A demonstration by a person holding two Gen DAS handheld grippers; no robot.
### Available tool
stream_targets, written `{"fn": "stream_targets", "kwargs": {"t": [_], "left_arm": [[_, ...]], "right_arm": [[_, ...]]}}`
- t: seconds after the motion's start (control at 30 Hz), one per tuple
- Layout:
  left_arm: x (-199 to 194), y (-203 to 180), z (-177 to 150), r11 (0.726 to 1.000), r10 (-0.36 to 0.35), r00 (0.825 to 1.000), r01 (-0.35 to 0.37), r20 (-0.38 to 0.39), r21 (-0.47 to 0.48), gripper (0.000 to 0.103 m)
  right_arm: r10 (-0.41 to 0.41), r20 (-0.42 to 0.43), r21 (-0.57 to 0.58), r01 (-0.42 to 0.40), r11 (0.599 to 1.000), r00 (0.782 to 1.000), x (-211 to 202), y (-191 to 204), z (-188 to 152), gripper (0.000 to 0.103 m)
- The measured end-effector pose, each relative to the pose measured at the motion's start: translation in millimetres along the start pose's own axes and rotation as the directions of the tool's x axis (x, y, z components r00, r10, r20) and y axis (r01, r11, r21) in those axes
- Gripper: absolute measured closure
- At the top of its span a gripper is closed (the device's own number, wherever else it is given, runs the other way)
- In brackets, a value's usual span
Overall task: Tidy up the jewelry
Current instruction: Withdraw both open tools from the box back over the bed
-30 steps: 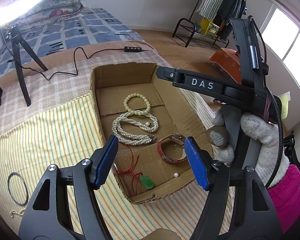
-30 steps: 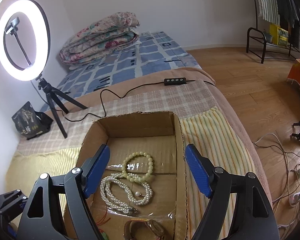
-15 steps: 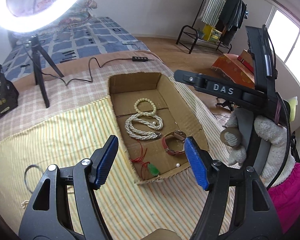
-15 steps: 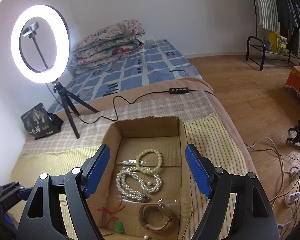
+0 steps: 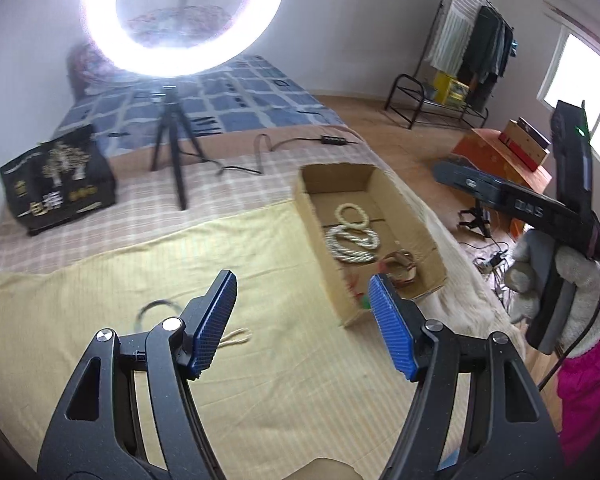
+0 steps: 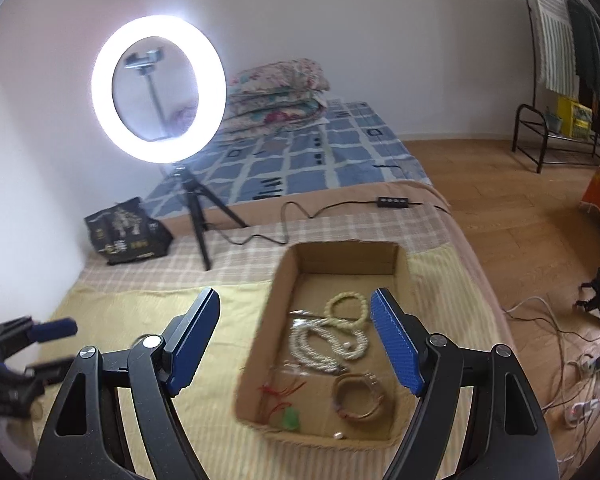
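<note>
The left gripper (image 5: 302, 312) and right gripper (image 6: 296, 340), both with ribbed blue pads on black plastic arms, hang released and empty above the yellow striped cloth (image 5: 100, 304). A thin dark ring (image 5: 156, 308) lies on the cloth. Beyond, the shallow brown cardboard box (image 6: 402, 276) holds a coiled white pearl necklace (image 6: 324, 346), a pale beaded bracelet (image 6: 346, 308), a round reddish-brown bracelet (image 6: 358, 398) and a green pendant on red cord (image 6: 290, 416). A glowing ring light (image 6: 158, 88) stands farthest.

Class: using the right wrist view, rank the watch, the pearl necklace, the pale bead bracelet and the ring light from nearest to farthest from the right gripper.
1. Watch, near end of the box.
2. Pearl necklace, mid-box.
3. Pale bead bracelet, farther in the box.
4. Ring light, far left on its tripod.
</note>
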State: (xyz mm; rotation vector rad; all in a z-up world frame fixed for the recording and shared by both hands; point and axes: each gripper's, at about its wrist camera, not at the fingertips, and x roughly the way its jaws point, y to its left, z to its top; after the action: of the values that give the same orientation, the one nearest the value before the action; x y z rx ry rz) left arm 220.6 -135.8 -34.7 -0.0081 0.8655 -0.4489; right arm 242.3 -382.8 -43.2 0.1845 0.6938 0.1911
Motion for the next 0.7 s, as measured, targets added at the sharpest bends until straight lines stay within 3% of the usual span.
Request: {"fn": "stream_targets", "kwargs": {"t": [0.33, 0.7], "left_arm": [[-42, 82, -34, 0.991, 0.077, 0.997, -0.075, 0.009, -0.114, 0.032], [-42, 161, -63, 0.96, 0.138, 0.989, -0.148, -0.057, -0.237, 0.033]], "right_arm": [[0.086, -0.037, -0.079, -0.089, 0.993, 0.996, 0, 48, -27, 0.025], [0.136, -0.167, -0.182, -0.166, 0.969, 0.977, 43, 107, -52, 0.025]]}}
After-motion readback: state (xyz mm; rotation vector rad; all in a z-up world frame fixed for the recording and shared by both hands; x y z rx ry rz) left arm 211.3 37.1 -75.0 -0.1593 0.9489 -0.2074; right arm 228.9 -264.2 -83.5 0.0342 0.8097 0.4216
